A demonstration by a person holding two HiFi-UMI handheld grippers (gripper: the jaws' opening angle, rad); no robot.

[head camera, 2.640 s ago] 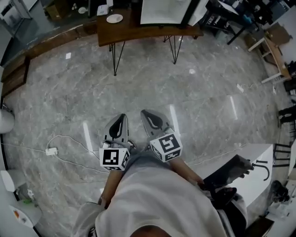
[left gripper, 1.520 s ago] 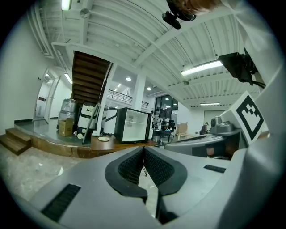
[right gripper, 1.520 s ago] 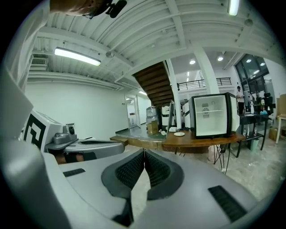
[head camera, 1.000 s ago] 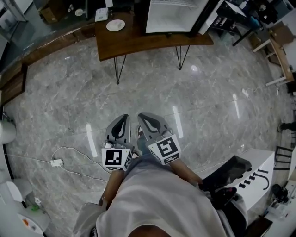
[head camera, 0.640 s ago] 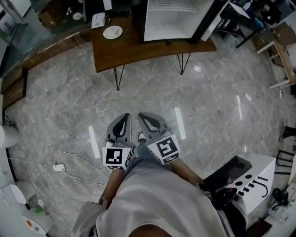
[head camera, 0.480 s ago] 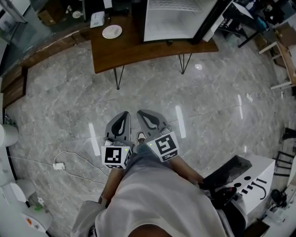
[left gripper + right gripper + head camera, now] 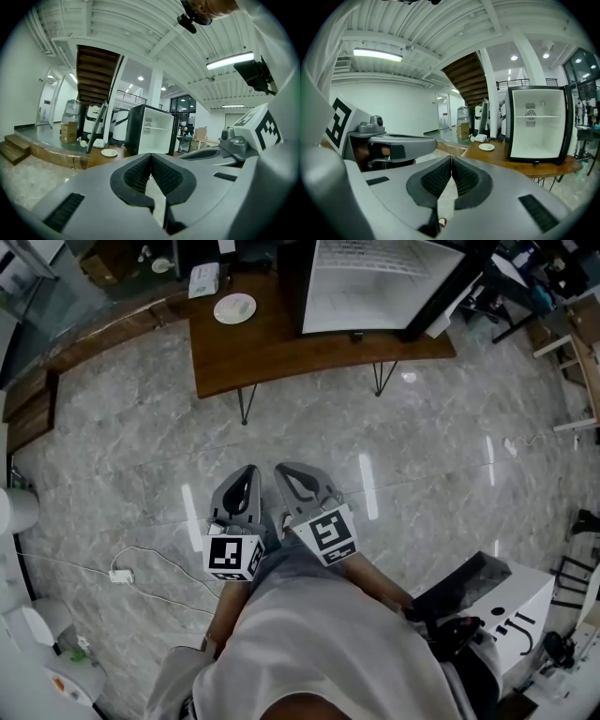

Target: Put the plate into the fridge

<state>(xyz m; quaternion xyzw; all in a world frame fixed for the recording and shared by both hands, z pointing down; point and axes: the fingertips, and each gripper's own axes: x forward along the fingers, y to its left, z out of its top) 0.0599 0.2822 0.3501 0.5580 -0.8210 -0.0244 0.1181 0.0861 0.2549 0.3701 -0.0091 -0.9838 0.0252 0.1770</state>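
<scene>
A white plate (image 7: 234,307) lies on the left part of a brown wooden table (image 7: 281,348) far ahead; it also shows small as the plate (image 7: 109,153) and the plate (image 7: 486,147). On the same table stands a small black fridge (image 7: 375,282) with its door open and a white, empty inside, seen too as the fridge (image 7: 151,130) and the fridge (image 7: 534,131). My left gripper (image 7: 246,474) and right gripper (image 7: 284,471) are side by side over the floor, well short of the table. Both are shut with nothing between the jaws, left gripper (image 7: 150,159), right gripper (image 7: 451,163).
Grey marble floor lies between me and the table. A white cable with a plug (image 7: 120,575) runs on the floor at left. A white box (image 7: 203,279) lies beside the plate. A low wooden step (image 7: 37,395) borders the floor at left, and a white stand (image 7: 506,610) is at lower right.
The table, plate and fridge have come closer and larger in the head view as I walk toward them. Both grippers stay shut side by side in front of me.
</scene>
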